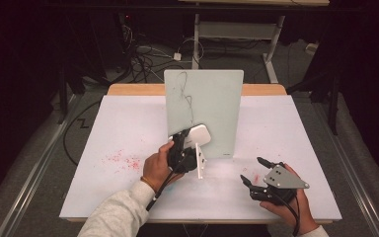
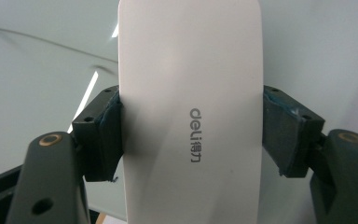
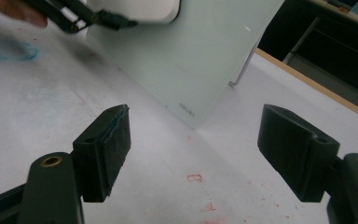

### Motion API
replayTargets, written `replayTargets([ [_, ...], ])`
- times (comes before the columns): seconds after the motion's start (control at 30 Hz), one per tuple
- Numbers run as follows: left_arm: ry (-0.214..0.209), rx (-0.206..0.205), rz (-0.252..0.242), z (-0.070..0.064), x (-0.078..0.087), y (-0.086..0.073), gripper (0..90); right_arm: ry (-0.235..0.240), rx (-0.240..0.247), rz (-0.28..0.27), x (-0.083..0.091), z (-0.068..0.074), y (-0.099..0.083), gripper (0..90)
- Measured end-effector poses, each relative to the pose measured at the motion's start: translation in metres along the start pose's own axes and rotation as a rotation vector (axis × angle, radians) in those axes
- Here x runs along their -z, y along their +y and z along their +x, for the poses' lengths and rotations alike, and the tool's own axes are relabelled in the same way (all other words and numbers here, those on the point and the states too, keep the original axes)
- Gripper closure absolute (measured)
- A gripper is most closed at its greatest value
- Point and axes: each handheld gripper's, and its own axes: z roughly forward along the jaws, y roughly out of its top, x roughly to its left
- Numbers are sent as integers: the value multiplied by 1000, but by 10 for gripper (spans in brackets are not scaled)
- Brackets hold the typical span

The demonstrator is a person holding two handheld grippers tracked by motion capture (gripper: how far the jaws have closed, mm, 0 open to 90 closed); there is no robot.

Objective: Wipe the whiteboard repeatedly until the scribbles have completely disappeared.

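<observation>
A pale glass whiteboard [image 1: 212, 98] stands upright on the white table [image 1: 128, 123], with thin black pen lines [image 1: 185, 94] on its upper left. My left gripper [image 1: 191, 140] is shut on a white eraser [image 1: 200, 134] and holds it against the board's lower left. Up close, the eraser [image 2: 191, 116] carries a grey "deli" logo, and the left gripper [image 2: 191, 135] clamps its two long sides in front of the board [image 2: 307, 46]. My right gripper [image 1: 251, 169] stands open over the table at the right, empty [image 3: 196, 149], facing the board [image 3: 191, 60] and the eraser [image 3: 135, 9].
Red marker specks [image 1: 123, 160] stain the table left of the board, and more lie near the right gripper [image 3: 195, 178]. A blue scribble [image 3: 9, 50] marks the table. A white foot [image 1: 201, 165] props the board. Cables and a desk frame lie on the floor beyond.
</observation>
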Motion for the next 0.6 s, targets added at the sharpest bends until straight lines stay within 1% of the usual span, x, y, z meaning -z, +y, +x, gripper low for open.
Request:
replayTargets([
  [0.03,5,25,-6,8,1,2,291,3,0,-4,0,0,0,263],
  [0.13,29,67,-15,27,2,3,291,2,0,-7,1,1,1,262],
  [0.2,30,115,-24,42,4,2,291,4,-1,-8,1,0,1,263],
  [0.23,35,126,-22,46,4,2,291,4,-1,-8,1,0,1,263],
  [0.27,46,147,-22,52,5,1,291,1,-1,-5,1,0,0,264],
  [0.3,44,168,-25,55,6,1,291,2,-2,-4,1,0,0,264],
  [0.33,50,174,-37,58,6,0,291,1,-1,-4,1,0,0,264],
  [0.37,50,189,-28,58,6,-1,291,1,-1,-4,1,0,0,264],
  [0.4,60,198,-23,55,7,-1,291,3,0,-1,0,0,0,264],
  [0.43,60,198,-23,55,7,-1,292,5,1,-1,0,0,0,265],
  [0.47,61,209,-24,53,7,-3,292,5,1,-1,0,0,0,265],
  [0.53,59,209,-25,48,7,-6,292,6,4,2,0,1,0,265],
  [0.57,57,212,-22,42,7,-10,292,7,5,4,0,1,0,265],
  [0.6,57,212,-22,42,7,-10,292,7,6,4,0,1,0,265],
])
